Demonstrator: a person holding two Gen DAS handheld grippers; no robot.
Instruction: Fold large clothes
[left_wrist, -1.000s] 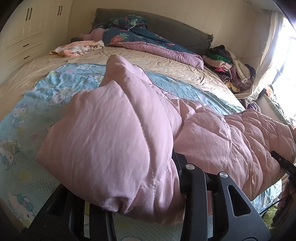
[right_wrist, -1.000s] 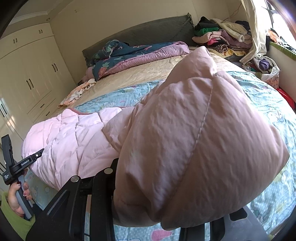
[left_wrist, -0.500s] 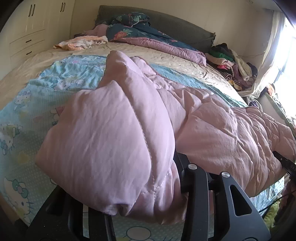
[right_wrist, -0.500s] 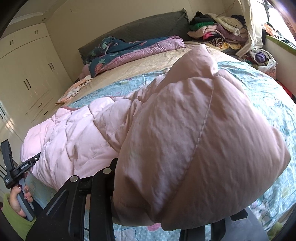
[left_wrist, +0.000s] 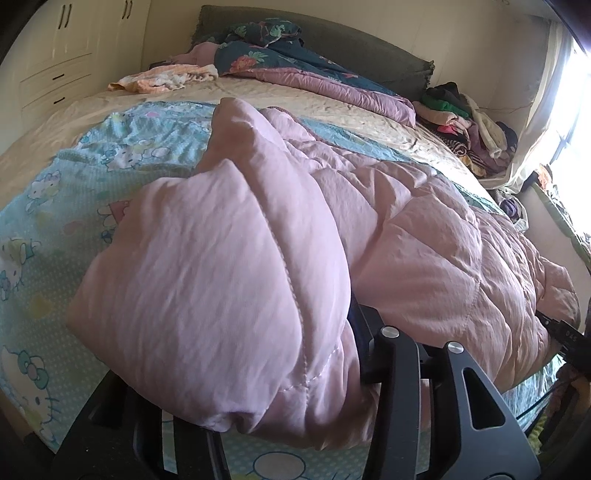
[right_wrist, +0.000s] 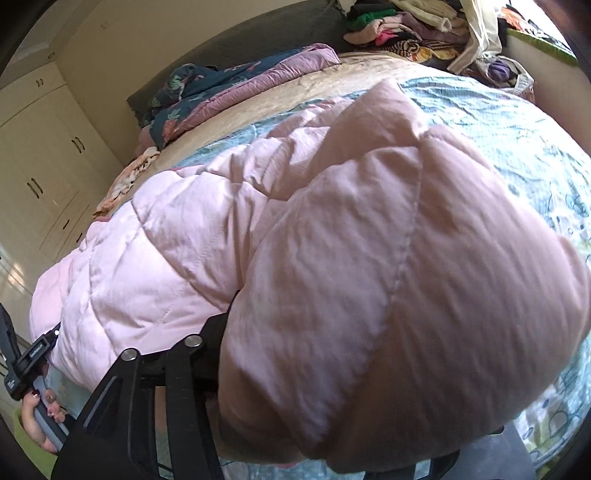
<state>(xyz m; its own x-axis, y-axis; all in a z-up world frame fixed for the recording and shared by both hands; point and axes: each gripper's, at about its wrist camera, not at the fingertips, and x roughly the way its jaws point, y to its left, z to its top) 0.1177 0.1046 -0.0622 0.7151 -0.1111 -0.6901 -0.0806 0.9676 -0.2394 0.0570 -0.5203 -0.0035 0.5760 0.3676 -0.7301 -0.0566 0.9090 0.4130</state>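
Note:
A big pink quilted coat (left_wrist: 424, 236) lies across the near end of the bed, on a blue cartoon-print sheet (left_wrist: 74, 177). My left gripper (left_wrist: 280, 402) is shut on one puffy end of the coat, which bulges over the fingers and hides the tips. My right gripper (right_wrist: 314, 413) is shut on the other end of the same coat (right_wrist: 388, 258), which covers its fingertips too. Each view shows the other gripper at the far end of the coat: the right one (left_wrist: 565, 336) and the left one (right_wrist: 26, 358), held by a hand.
A dark floral and mauve duvet (left_wrist: 295, 66) is bunched at the grey headboard. A peach cloth (left_wrist: 162, 77) lies at the bed's far left. A heap of clothes (left_wrist: 469, 122) sits by the window. White wardrobes (right_wrist: 40, 177) stand along the left.
Both grippers have carried the coat's ends forward and lower over the bed. The coat now lies flatter and spreads further across the blue sheet.

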